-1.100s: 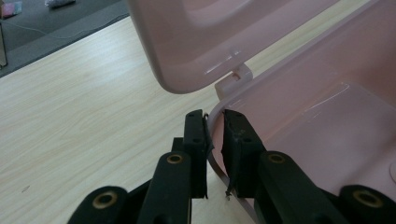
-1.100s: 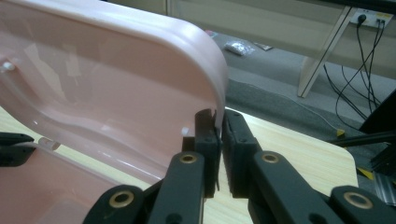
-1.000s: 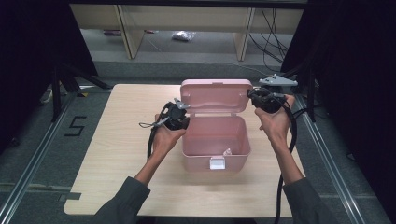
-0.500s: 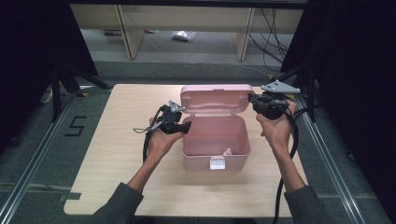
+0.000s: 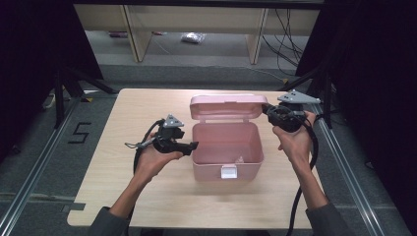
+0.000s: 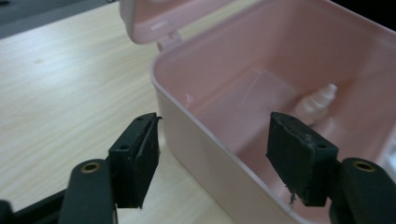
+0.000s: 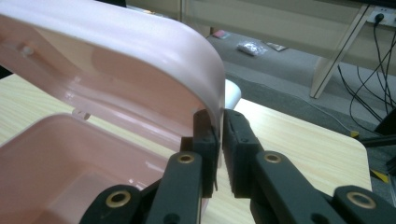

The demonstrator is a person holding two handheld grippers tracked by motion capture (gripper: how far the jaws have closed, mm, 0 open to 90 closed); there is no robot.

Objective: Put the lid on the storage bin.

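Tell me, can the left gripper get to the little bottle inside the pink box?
Probably yes. The lid is held up by the right gripper, so the pink box is open on top. The left gripper has its jaws open at the box's wall, with the little bottle lying just beyond.

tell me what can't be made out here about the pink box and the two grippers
- Small clear bottle inside the pink box: blurred in the left gripper view, tiny in the high view; any label is unreadable.
- Box floor nearest the left gripper: hidden by the box's near wall in the left gripper view.
- Right gripper on the lid: the jaws pinch its edge, covering it there.
- Front latch: too small in the high view.
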